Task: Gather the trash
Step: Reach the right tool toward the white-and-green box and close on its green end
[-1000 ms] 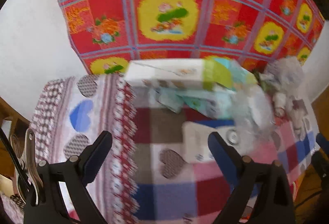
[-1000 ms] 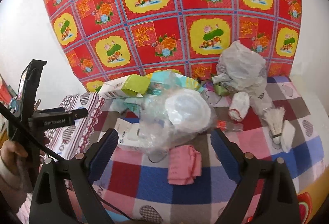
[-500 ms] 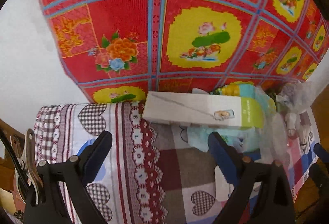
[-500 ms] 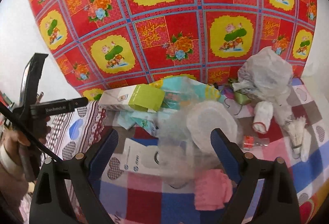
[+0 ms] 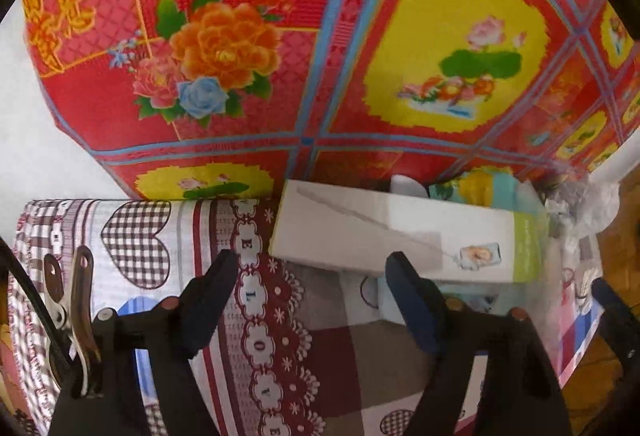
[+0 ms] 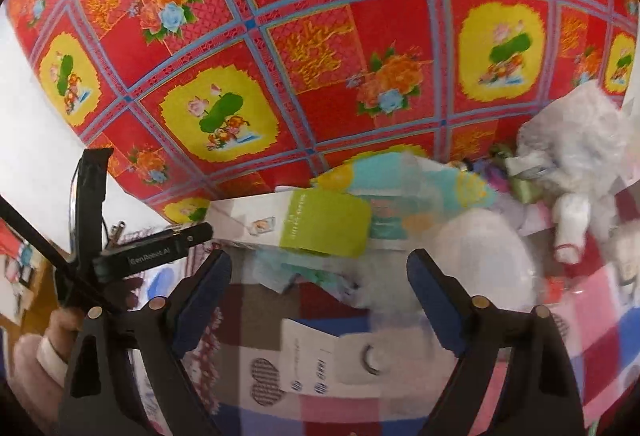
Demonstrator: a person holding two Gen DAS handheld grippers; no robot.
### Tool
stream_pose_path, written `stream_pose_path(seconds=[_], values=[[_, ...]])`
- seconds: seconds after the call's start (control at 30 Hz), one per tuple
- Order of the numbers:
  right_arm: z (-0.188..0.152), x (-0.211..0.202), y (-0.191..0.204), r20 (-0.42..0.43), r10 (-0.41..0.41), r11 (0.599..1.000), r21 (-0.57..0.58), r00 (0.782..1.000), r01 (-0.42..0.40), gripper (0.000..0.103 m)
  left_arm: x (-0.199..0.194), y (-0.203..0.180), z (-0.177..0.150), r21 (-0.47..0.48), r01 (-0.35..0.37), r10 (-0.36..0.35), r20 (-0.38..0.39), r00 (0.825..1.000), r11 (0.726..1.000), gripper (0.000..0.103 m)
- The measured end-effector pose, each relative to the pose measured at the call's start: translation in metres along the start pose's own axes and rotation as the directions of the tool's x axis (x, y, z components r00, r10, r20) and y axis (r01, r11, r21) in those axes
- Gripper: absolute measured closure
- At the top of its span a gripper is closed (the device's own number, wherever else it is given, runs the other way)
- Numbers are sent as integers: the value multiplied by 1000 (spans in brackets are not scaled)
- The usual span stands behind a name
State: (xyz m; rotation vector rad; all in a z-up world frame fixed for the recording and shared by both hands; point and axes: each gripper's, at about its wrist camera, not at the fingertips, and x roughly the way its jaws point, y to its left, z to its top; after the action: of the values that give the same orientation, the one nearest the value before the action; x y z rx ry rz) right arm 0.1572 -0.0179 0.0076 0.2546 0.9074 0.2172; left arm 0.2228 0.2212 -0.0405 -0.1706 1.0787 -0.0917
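A long white box with a green end (image 5: 380,236) lies at the back of the patchwork cloth (image 5: 336,364), against the red flowered hanging. My left gripper (image 5: 310,292) hovers just in front of the box's left half. Its jaws are closing, nothing is pressed between them, and the box lies just beyond the tips. My right gripper (image 6: 318,276) stands open and empty in front of the same box (image 6: 316,224). Around it lie teal wrappers (image 6: 404,188), a clear bag over something round and white (image 6: 480,256) and a flat white carton (image 6: 332,364).
A crumpled white plastic bag (image 6: 572,132) and a small white bottle (image 6: 570,232) lie at the far right. The red flowered hanging (image 5: 320,36) rises straight behind the pile. The left gripper's body (image 6: 152,256) and a hand (image 6: 40,348) are at the left. Wooden floor (image 5: 616,248) shows past the right edge.
Both grippers have moved forward and lower toward the white box and the hanging, which now look much larger. The left gripper's fingers stand closer together than before.
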Motion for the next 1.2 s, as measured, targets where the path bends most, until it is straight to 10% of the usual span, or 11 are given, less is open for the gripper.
stream_pose_path(seconds=[1.2], values=[[21,99,11,-118,-33,998,-54,992,27,12,51,67,21,-191,191,-194,1,981,963,29]])
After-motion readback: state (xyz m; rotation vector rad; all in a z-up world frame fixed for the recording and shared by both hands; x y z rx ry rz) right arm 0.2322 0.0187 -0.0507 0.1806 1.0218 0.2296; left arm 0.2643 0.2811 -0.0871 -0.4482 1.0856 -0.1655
